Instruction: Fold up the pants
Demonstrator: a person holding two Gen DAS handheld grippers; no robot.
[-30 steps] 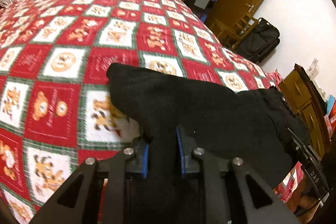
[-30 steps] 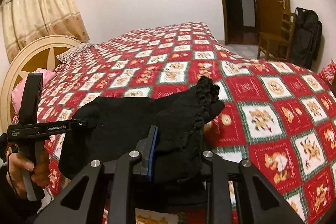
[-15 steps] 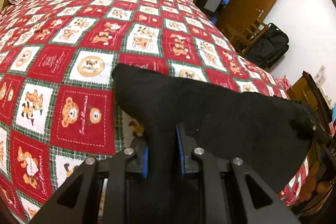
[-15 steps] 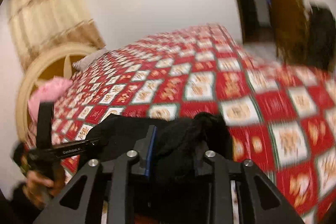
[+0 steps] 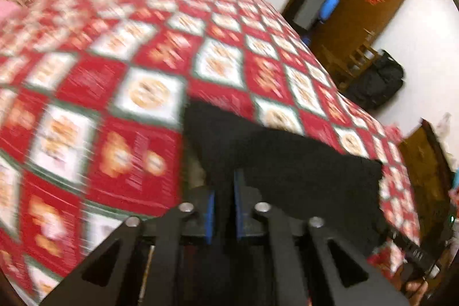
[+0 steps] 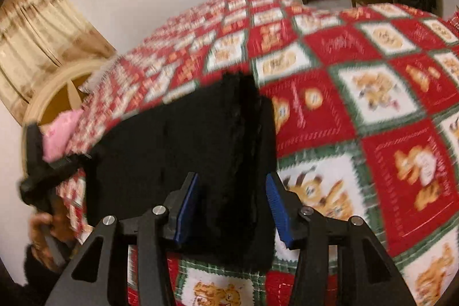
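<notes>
Pants point(image 6: 178, 151): black, folded, lying on the bed's red patchwork quilt point(image 6: 358, 111); near edge hidden behind both claws, fabric detail lost to blur. Left claw point(image 5: 223, 208): angled down, blue pads clamped together on a pinch of the pants. Right claw point(image 6: 231, 205): angled down, jaws opening, pads standing clear of the fabric between them. Hand point(image 6: 46, 228): partly cut off, gripping the left tool's handle.

Black hand-held gripper point(image 6: 231, 208), blue pads point(image 6: 188, 208)
</notes>
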